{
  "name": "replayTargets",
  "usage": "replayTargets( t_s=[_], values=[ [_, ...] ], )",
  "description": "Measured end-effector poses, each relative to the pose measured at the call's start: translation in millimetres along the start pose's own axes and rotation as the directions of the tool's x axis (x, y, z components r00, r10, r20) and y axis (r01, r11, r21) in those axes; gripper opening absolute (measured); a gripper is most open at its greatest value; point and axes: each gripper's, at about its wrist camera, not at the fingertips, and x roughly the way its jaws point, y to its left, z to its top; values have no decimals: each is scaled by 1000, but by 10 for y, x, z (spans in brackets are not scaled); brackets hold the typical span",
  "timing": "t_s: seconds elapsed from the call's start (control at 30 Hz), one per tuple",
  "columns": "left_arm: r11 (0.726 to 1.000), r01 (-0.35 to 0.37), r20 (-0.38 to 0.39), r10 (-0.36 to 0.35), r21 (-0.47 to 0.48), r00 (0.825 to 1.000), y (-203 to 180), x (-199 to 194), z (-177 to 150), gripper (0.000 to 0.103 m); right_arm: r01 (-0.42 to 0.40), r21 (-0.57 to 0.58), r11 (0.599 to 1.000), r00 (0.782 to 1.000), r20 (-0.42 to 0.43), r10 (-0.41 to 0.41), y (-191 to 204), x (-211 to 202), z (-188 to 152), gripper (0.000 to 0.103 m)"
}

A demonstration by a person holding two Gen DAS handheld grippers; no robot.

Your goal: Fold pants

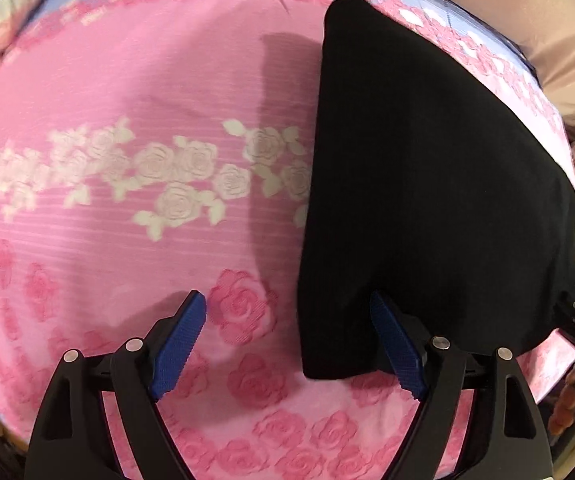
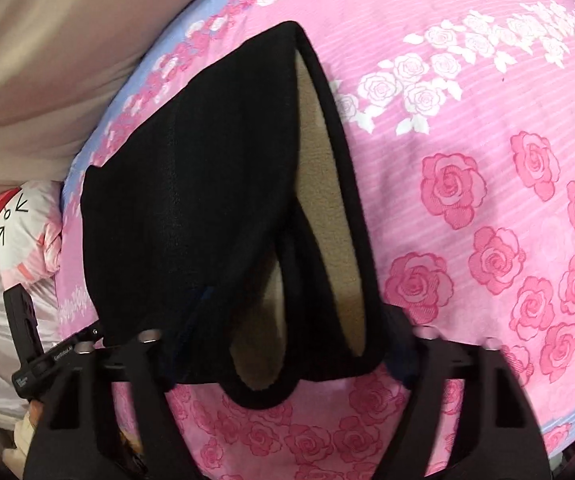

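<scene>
The black pants [image 1: 427,200] lie on the pink rose-print bedspread [image 1: 127,120], toward the blue-bordered edge nearest the beige wall [image 2: 47,40]. From the right wrist view the garment appears doubled over, its tan fleece lining [image 2: 327,184] exposed along the open edge.

Left gripper [image 1: 287,312]: jaws spread wide, nothing clamped. Its right blue pad [image 1: 395,344] sits just at the near corner of the cloth, apparently under the hem; the left pad [image 1: 179,344] stands over bare bedspread.

Right gripper [image 2: 283,356]: the near end of the pants drapes across the space between the fingers and hides the pads, so I cannot tell whether it is clamped or merely covered.

Judgement on the step in hand: a fold appears under way. To do it well, both near corners should be held level, layers kept aligned so the lining is covered, and the cloth laid down flat (creases are hard to judge in black fabric).

Containers: none in view. A printed pillow [image 2: 23,220] lies off the bed's edge.
</scene>
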Motion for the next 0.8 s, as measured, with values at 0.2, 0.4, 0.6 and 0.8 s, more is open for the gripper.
replayTargets(
  t_s=[0.2,0.4,0.6,0.8],
  values=[
    [986,101,-53,-94,135,994,-217,-148,33,14,-125,148,981,992,-9,127,7,-265,18,29],
    [961,261,-124,-248,94,961,-15,-426,-108,13,-149,149,978,987,-44,157,25,-692,-306,28],
    [987,84,-146,-64,134,987,-142,-323,-761,20,-59,21,998,984,-167,61,-510,-306,-681,55],
    [998,-39,142,31,56,989,-238,-1062,-475,24,149,-254,956,973,208,-97,27,-1124,-289,48]
  ],
)
